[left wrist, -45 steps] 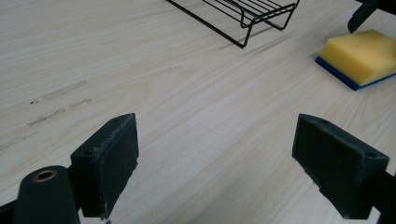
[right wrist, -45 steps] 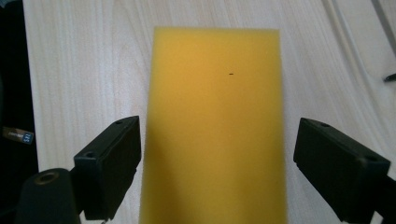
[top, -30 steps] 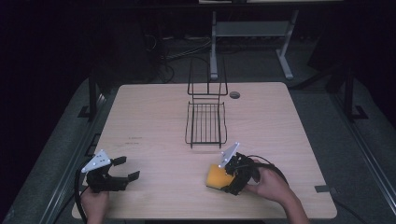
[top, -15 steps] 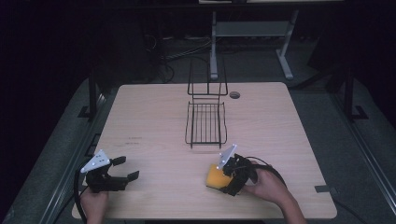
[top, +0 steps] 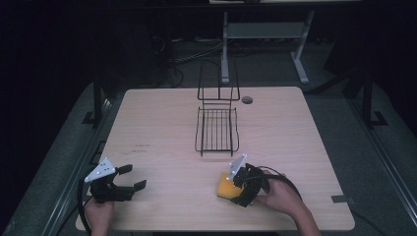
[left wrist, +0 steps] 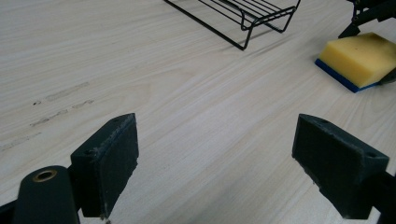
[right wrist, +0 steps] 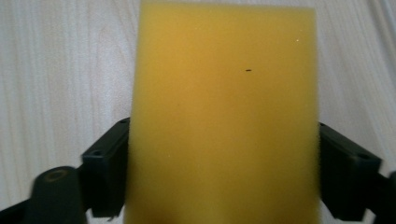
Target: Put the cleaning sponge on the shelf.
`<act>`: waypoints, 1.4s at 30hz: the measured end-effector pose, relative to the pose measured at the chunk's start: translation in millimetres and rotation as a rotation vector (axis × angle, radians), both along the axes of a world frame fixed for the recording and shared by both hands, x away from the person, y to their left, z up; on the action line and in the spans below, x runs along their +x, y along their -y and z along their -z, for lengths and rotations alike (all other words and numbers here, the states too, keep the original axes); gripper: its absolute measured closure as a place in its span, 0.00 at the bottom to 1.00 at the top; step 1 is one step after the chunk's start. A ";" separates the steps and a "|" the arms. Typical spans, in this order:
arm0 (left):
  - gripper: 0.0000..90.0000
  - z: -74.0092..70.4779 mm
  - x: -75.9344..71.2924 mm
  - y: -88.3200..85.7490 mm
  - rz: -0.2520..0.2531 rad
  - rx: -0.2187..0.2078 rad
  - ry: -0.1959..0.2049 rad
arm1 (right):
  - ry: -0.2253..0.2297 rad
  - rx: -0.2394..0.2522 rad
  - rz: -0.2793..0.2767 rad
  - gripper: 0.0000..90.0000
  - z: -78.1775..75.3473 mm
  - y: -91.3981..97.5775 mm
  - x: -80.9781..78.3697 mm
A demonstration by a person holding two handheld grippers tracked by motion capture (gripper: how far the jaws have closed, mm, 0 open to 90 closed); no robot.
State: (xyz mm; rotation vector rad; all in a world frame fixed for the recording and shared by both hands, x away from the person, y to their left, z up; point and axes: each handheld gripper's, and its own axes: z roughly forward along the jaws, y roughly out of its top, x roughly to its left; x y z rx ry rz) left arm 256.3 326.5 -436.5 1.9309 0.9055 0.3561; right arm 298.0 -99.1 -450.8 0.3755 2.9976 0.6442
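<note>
A yellow sponge (top: 225, 188) with a blue underside lies flat on the wooden table (top: 162, 123), near its front edge and right of centre. My right gripper (top: 235, 191) reaches it from the right. In the right gripper view the sponge (right wrist: 224, 116) sits between the two jaws, which stand wide apart and flank its sides without squeezing it. My left gripper (top: 135, 177) rests at the front left corner, open, with bare wood between its pads (left wrist: 112, 163). From the left gripper view the sponge (left wrist: 362, 58) lies at the far right.
A black wire rack (top: 216, 130) with an upright back stands in the middle of the table, and its front corner (left wrist: 243, 14) is seen from the left gripper. A dark round grommet (top: 247, 100) sits near the far edge. Cables and a metal stand lie on the floor beyond.
</note>
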 end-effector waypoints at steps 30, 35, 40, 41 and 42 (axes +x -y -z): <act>0.16 -0.6 -0.4 0.2 0.000 -0.002 0.005 | -0.012 0.052 -0.026 0.24 -30.7 1.5 19.0; 0.16 -0.7 -0.4 0.3 0.002 0.000 0.004 | -0.023 0.058 -0.023 0.24 -33.5 0.7 24.4; 0.16 -0.9 -0.4 0.2 0.001 -0.002 0.005 | -0.025 0.059 -0.031 0.24 -36.0 -0.4 31.1; 0.16 -0.9 -0.3 0.3 0.001 -0.003 0.005 | -0.027 0.059 -0.029 0.24 -36.9 -0.5 32.1; 0.16 -0.8 -0.2 0.2 0.001 -0.002 0.005 | -0.026 0.060 -0.028 0.24 -37.8 -0.5 33.2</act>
